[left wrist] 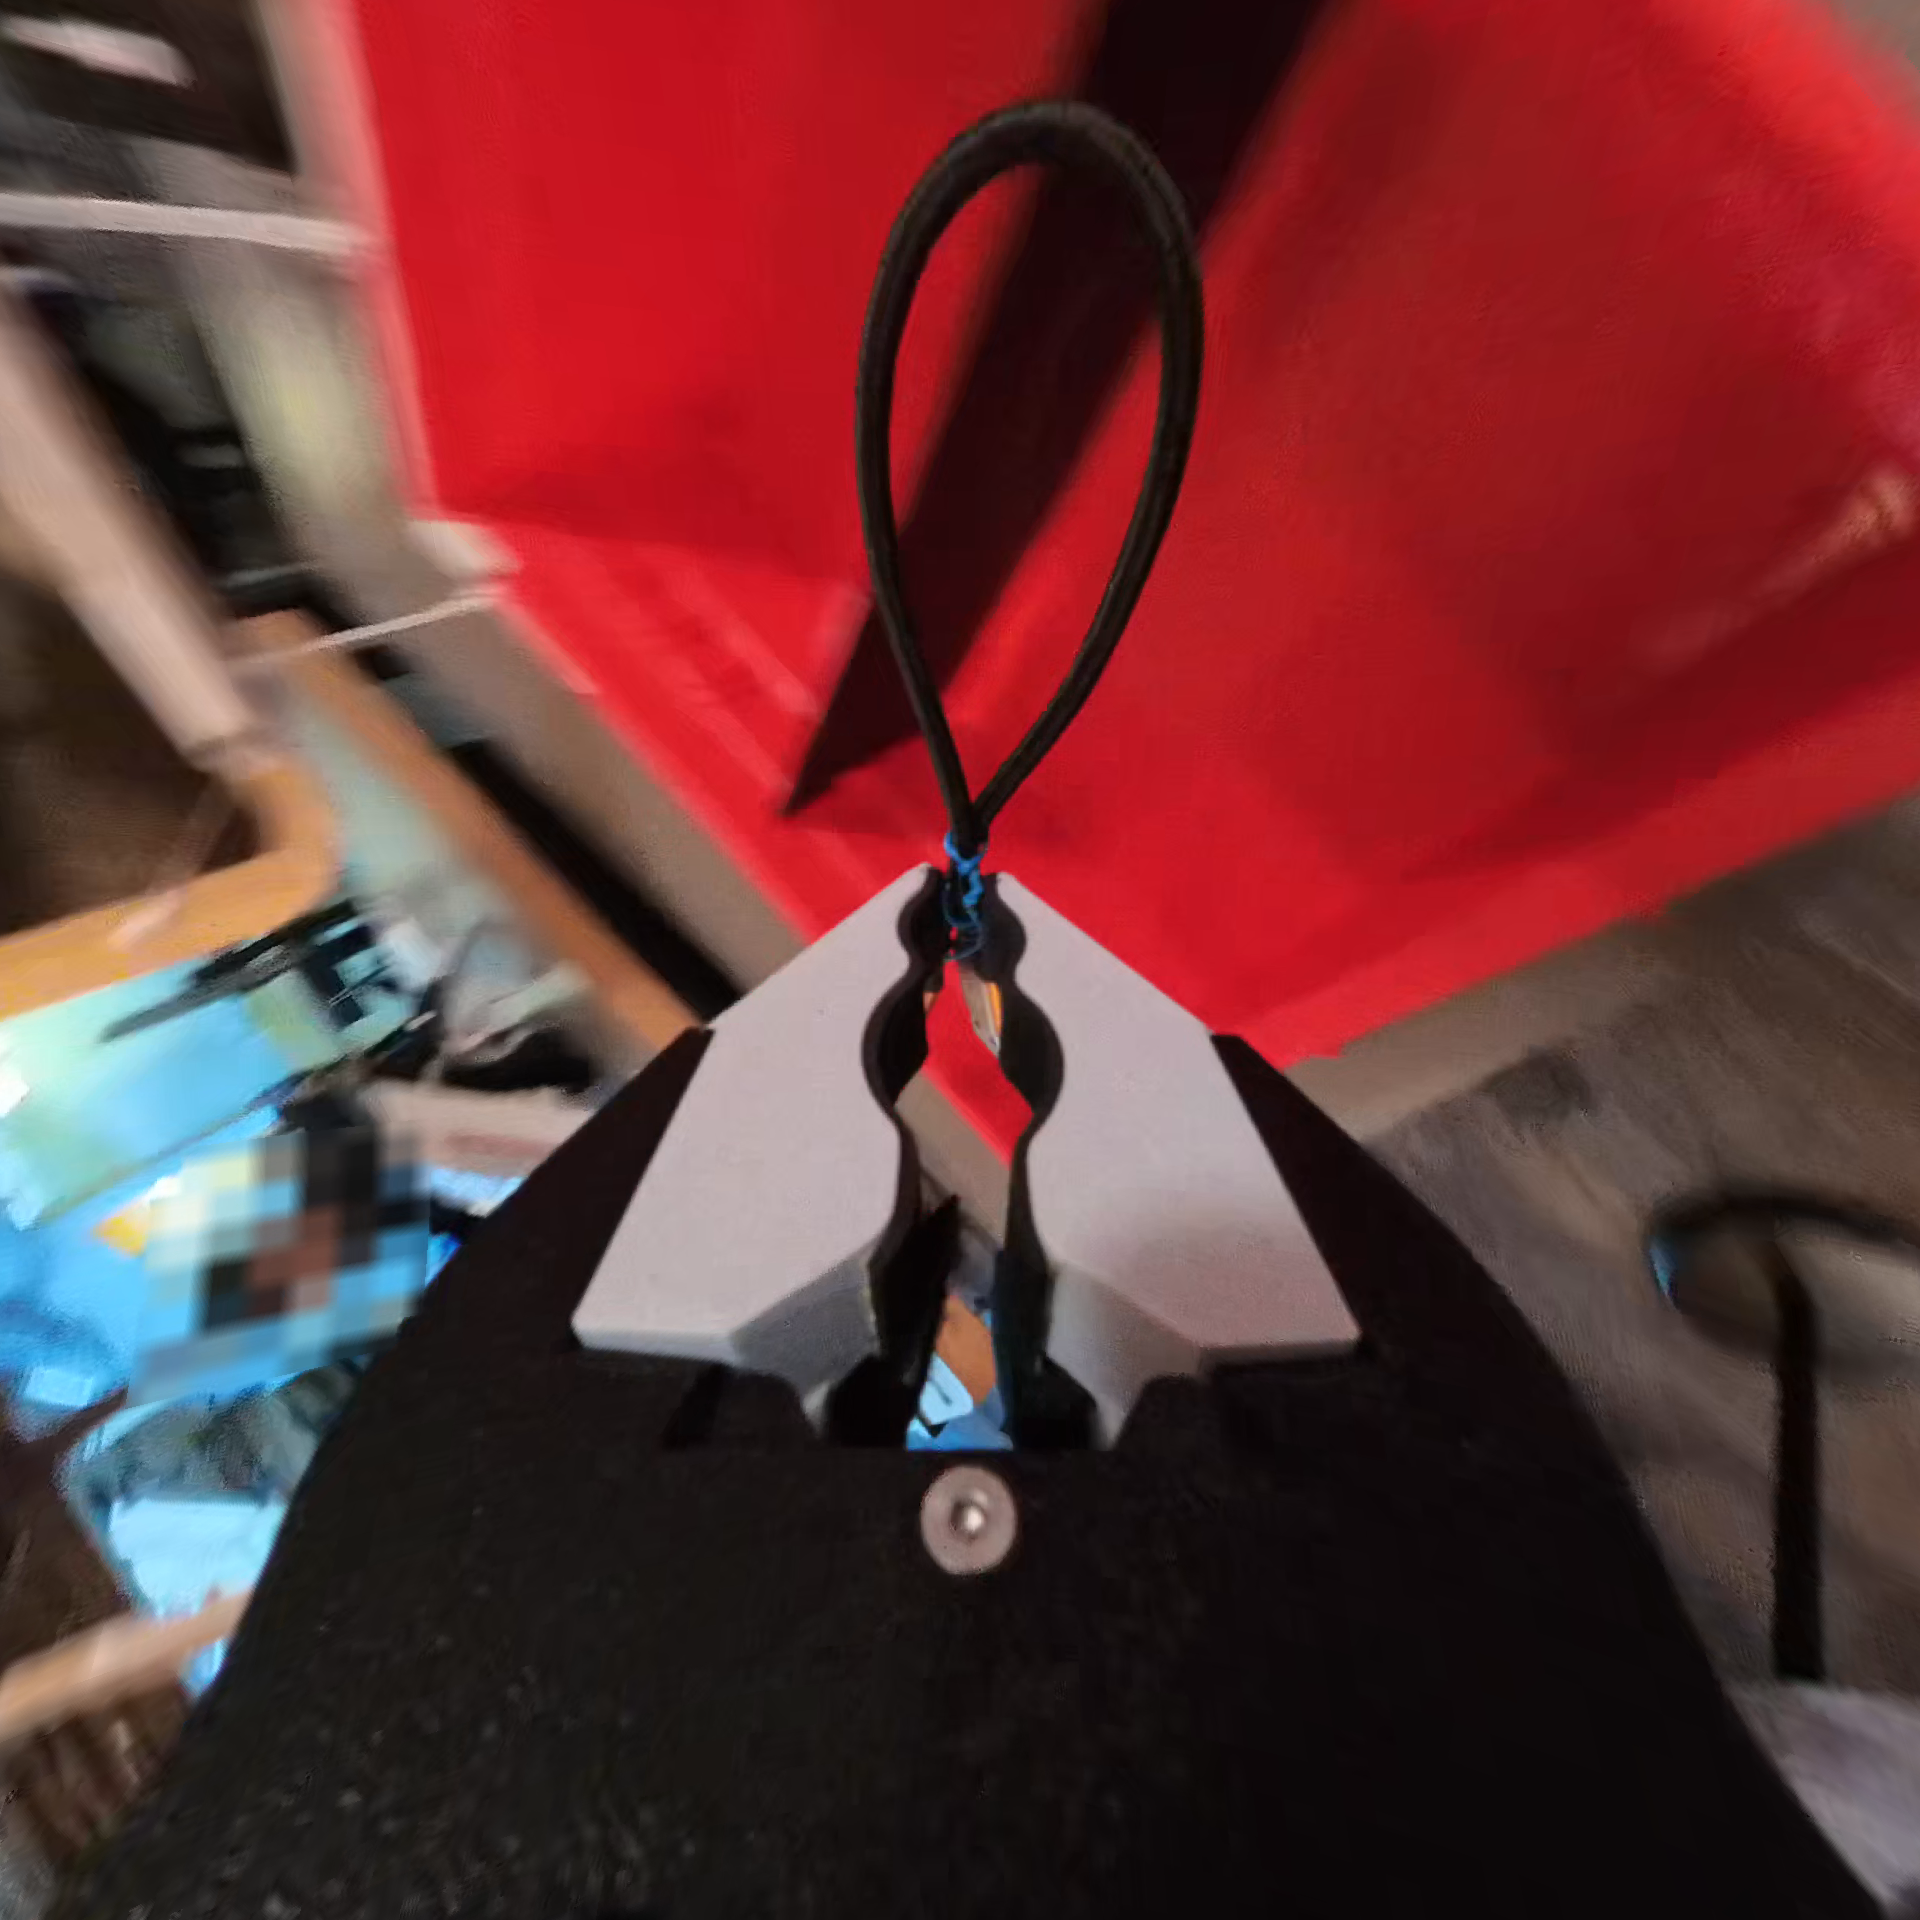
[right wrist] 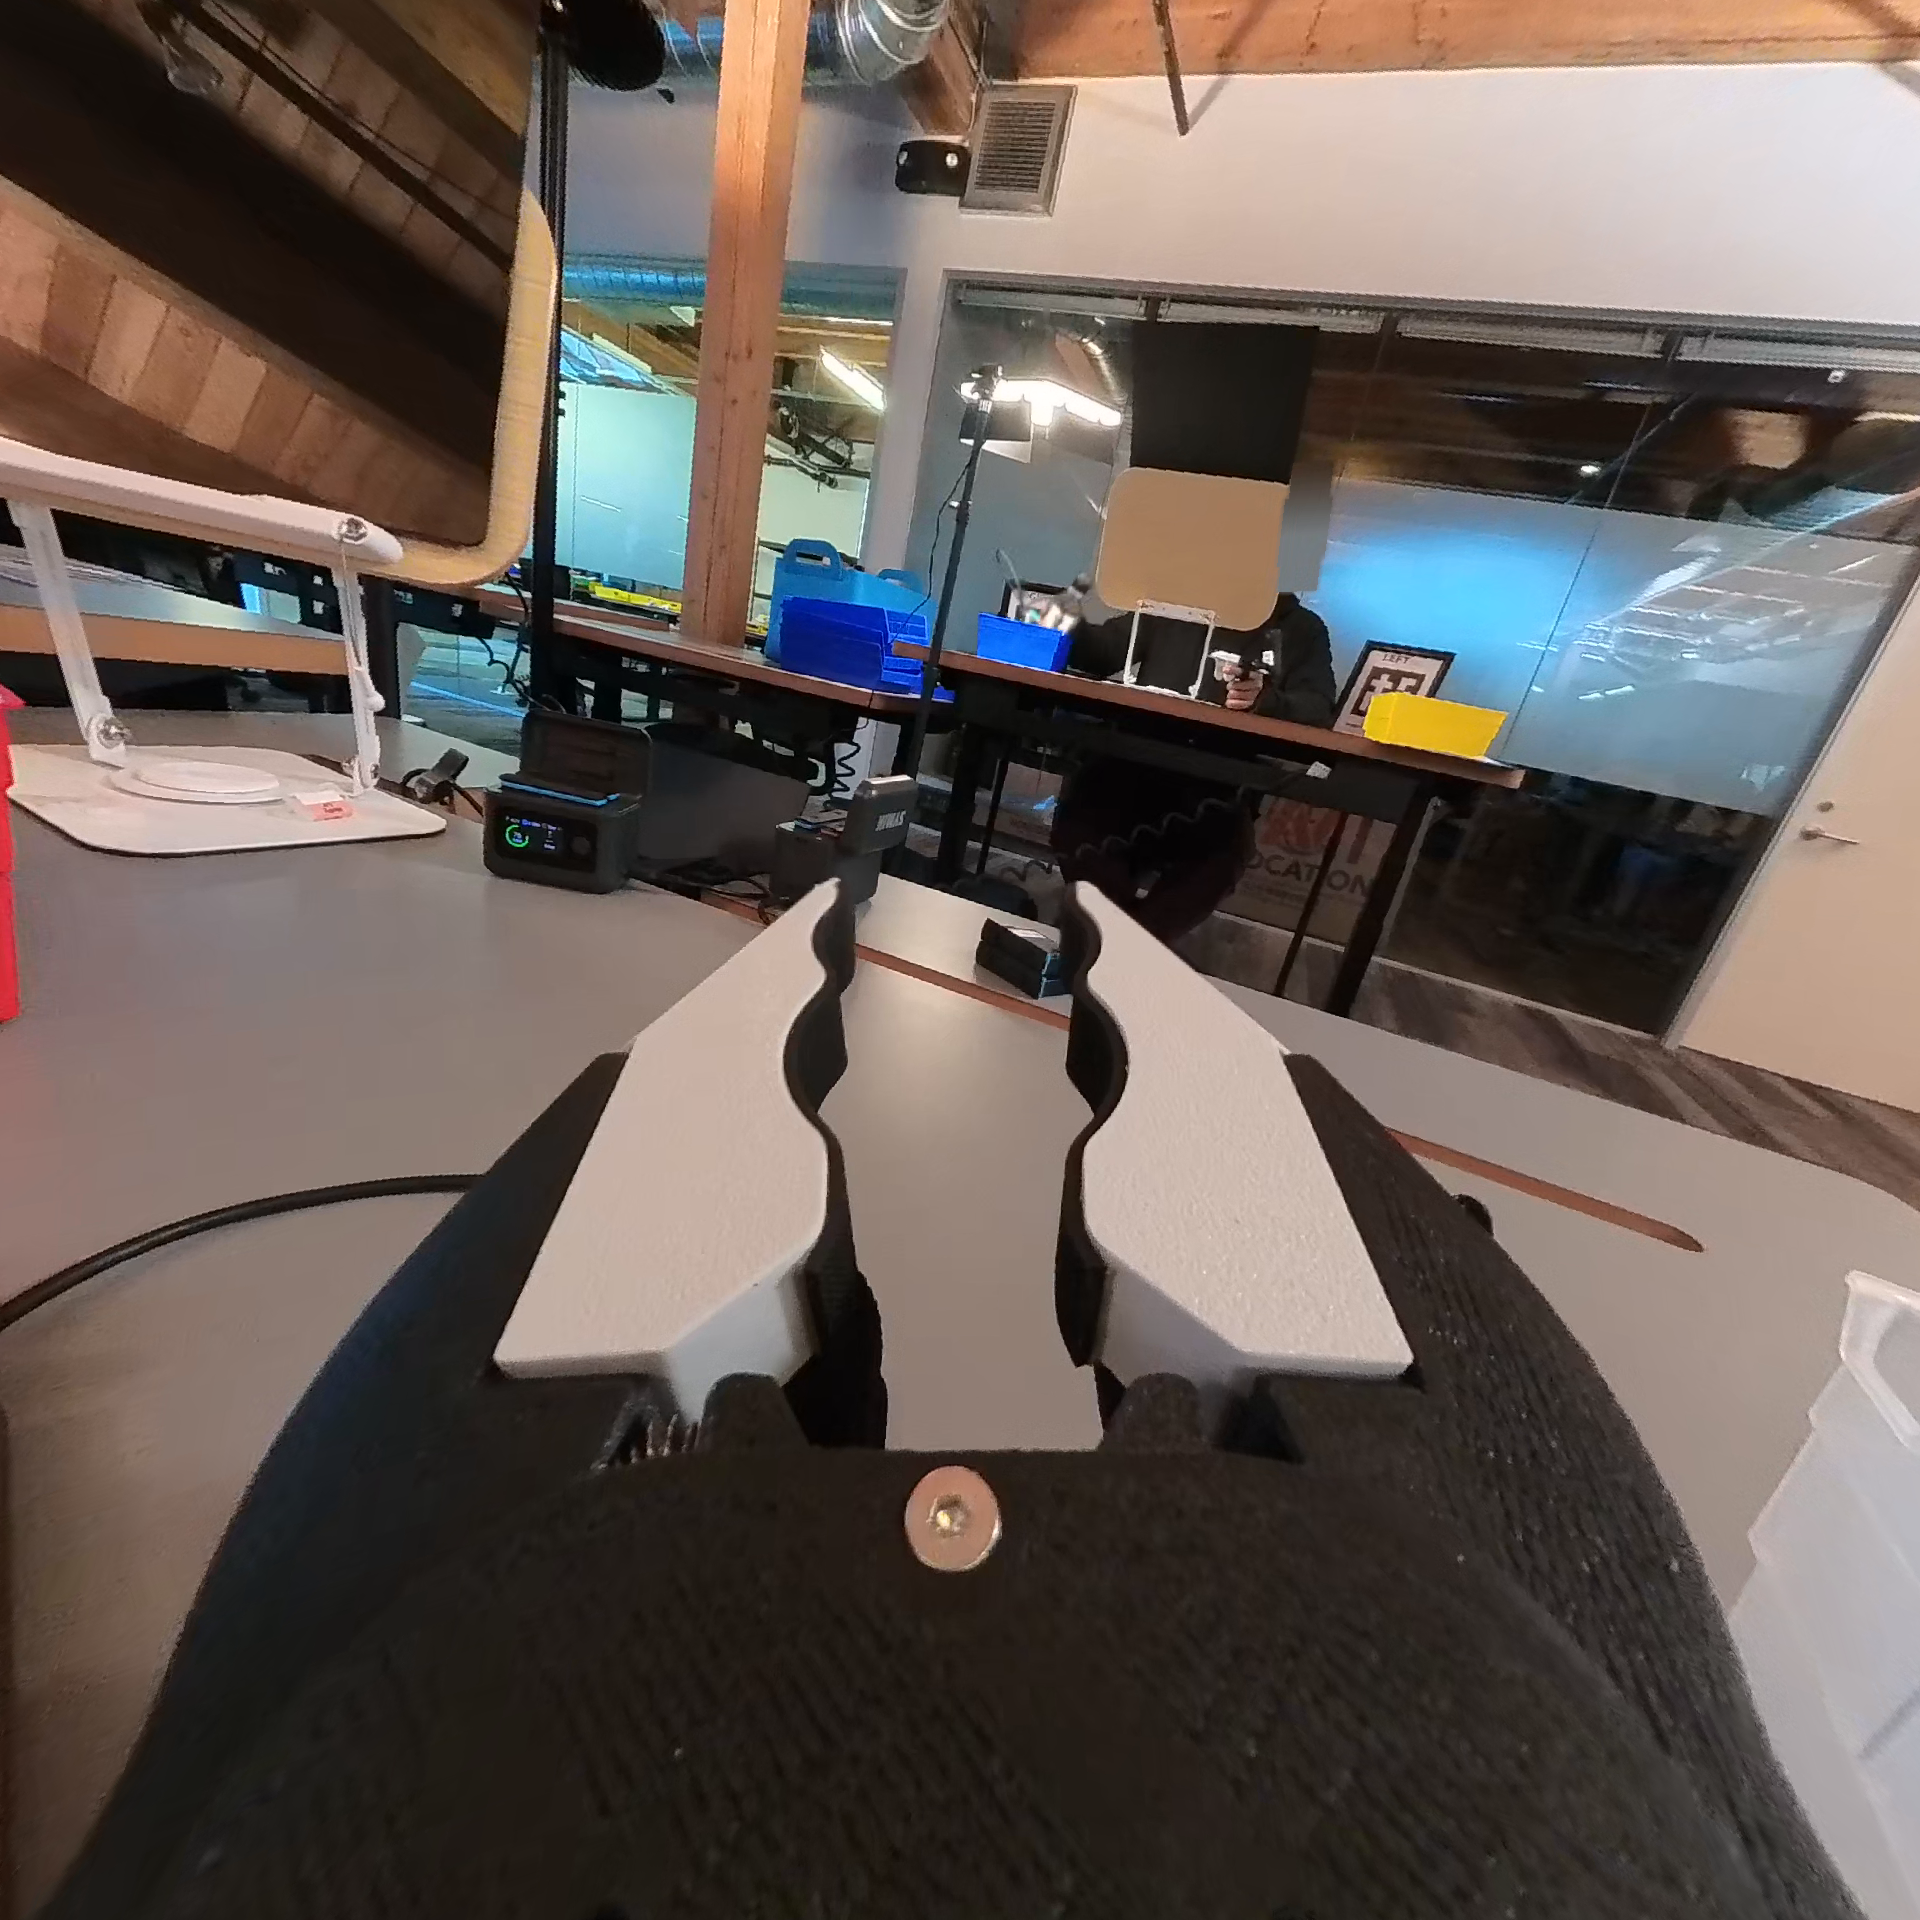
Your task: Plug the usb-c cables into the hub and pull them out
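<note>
My left gripper (left wrist: pixel 961 883) is shut on a folded black cable (left wrist: pixel 875 436). Its loop sticks out past the fingertips, and a blue twist tie (left wrist: pixel 964 902) binds it right at the tips. A small metal plug end (left wrist: pixel 979 1010) shows between the fingers behind the tie. My right gripper (right wrist: pixel 956 894) is open and empty, held low over the grey table (right wrist: pixel 312 1039). Another black cable (right wrist: pixel 208 1226) curves across the table to its left. A small black box (right wrist: pixel 1023 956) lies beyond the right fingertips near the table's far edge. I cannot tell whether it is the hub.
The left wrist view is motion-blurred, with a red bin (left wrist: pixel 1455 520) behind the loop and blue clutter at lower left. On the table are a white stand (right wrist: pixel 208 800), a black device with a screen (right wrist: pixel 556 836) and a clear plastic container (right wrist: pixel 1849 1507). A person (right wrist: pixel 1247 644) sits at a far table. The tips of one gripper are about 45 centimetres away from the tips of the other.
</note>
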The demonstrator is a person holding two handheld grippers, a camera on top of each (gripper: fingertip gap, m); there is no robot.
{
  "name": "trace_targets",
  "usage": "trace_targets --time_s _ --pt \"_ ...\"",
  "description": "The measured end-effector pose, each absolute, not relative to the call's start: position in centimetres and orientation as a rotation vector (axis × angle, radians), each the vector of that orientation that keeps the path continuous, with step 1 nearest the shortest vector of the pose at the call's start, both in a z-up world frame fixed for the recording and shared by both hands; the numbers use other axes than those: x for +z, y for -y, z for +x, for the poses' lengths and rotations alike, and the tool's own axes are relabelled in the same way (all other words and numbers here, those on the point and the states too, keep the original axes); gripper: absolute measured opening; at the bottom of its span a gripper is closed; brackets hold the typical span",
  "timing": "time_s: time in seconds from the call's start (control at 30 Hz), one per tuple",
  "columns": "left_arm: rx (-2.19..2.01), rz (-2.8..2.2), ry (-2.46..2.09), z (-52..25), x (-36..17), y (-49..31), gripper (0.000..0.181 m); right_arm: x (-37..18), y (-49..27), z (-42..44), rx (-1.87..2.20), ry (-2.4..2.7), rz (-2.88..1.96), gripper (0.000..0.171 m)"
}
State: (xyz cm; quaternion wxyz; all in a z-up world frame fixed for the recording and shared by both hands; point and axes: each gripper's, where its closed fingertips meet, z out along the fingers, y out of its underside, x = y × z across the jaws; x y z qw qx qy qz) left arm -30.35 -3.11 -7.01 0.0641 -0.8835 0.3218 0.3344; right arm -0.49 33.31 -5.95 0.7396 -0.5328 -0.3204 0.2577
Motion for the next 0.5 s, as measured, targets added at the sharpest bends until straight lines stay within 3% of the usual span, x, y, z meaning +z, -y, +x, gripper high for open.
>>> trace_targets --time_s 0.07,0.17,0.37,0.5 --pt "1.104 -2.443 -0.786 -27.6 -2.2 1.3 0.005 -5.9 -33.3 -0.4 0.567 0.697 -1.167 0.038" --pt "0.844 -2.201 -0.731 -19.1 0.8 -1.9 0.005 -5.9 -33.2 -0.3 0.567 0.700 -1.168 0.038" --pt "0.362 -2.239 -1.016 -4.9 -5.6 -6.6 0.005 -6.6 -33.0 -0.7 0.538 0.769 -1.202 0.044" --pt "0.428 -2.319 -0.827 -6.8 -9.2 -14.2 0.006 -7.9 -33.2 -0.9 0.517 0.818 -1.269 0.045"
